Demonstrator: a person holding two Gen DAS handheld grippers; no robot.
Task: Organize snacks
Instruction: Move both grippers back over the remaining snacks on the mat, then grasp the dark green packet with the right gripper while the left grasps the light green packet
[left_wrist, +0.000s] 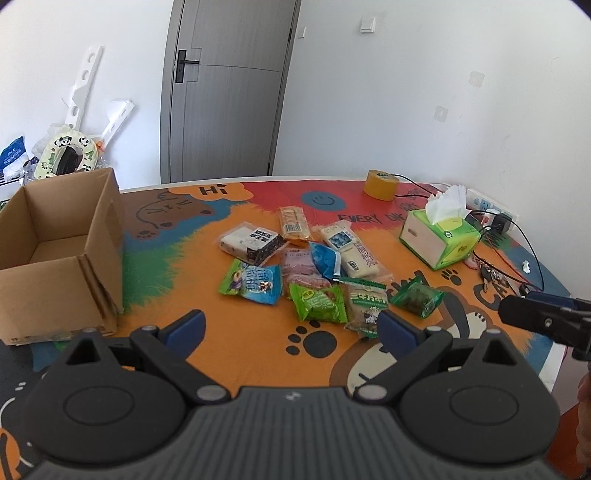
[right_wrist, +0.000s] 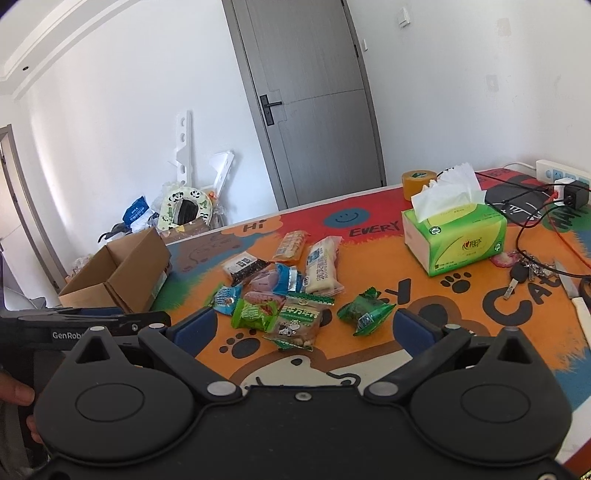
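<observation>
**Hovering over snack pile, both grippers empty**

Hovering near table edge, left gripper (left_wrist: 291, 326) has fingers spread wide, holding nothing. Right gripper (right_wrist: 303, 326) likewise spread, empty, low over the mat. Snack packets (left_wrist: 306, 266) lie clustered mid-table on the colourful mat (left_wrist: 240, 332); one dark green packet (right_wrist: 365, 310) sits slightly apart to the right, milk-candy packet (right_wrist: 295, 323) nearest the right gripper. Open cardboard box (left_wrist: 62, 251) stands left of the pile. Tissue box (right_wrist: 454, 236), tape roll (left_wrist: 380, 184), keys (right_wrist: 524, 271) lie to the right.
</observation>
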